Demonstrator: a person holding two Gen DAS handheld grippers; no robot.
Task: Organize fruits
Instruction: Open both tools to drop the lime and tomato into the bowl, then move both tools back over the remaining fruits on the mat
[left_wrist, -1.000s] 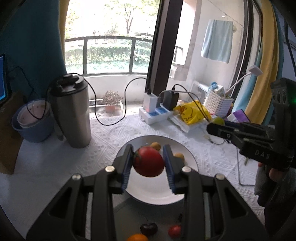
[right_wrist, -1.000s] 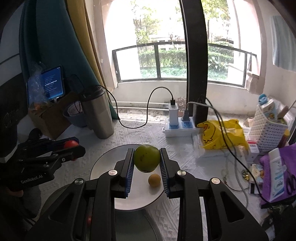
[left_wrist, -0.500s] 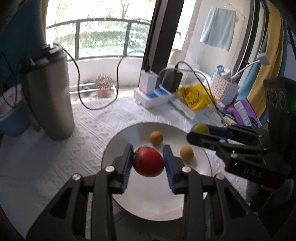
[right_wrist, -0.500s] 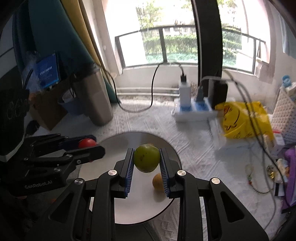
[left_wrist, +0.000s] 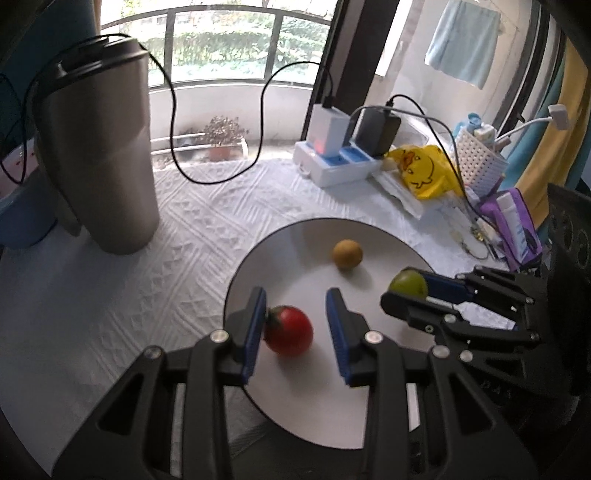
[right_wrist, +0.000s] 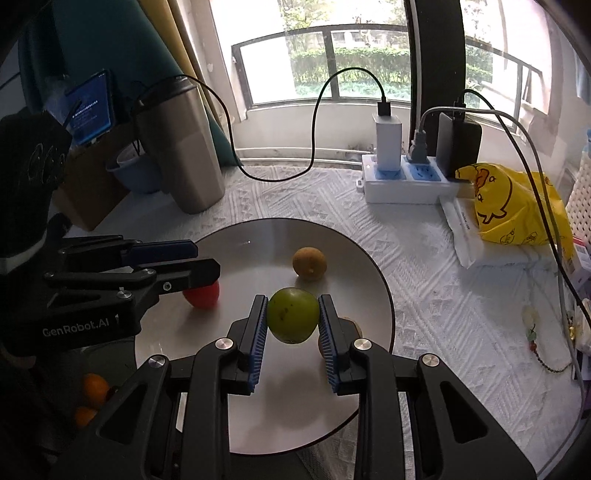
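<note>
My left gripper (left_wrist: 295, 332) is open over the grey round plate (left_wrist: 376, 236); a red tomato (left_wrist: 288, 330) lies on the plate between the jaws, touching only the left pad. My right gripper (right_wrist: 293, 325) is shut on a green fruit (right_wrist: 293, 315) and holds it just above the plate (right_wrist: 243, 236). It shows in the left wrist view (left_wrist: 408, 291) with the green fruit (left_wrist: 408, 282). A small brown fruit (left_wrist: 347, 254) lies on the plate's far side (right_wrist: 309, 263). Another brown fruit (right_wrist: 356, 326) is mostly hidden behind my right finger.
A steel tumbler (left_wrist: 99, 158) stands at the back left with a black cable over it. A power strip with chargers (right_wrist: 402, 181), a yellow duck bag (right_wrist: 513, 206) and a white basket (left_wrist: 478, 166) lie at the back right. Orange fruits (right_wrist: 92, 391) sit at lower left.
My left gripper has lowered to the plate and opened, letting go of the tomato. My right gripper has come down closer over the plate, still holding the green fruit.
</note>
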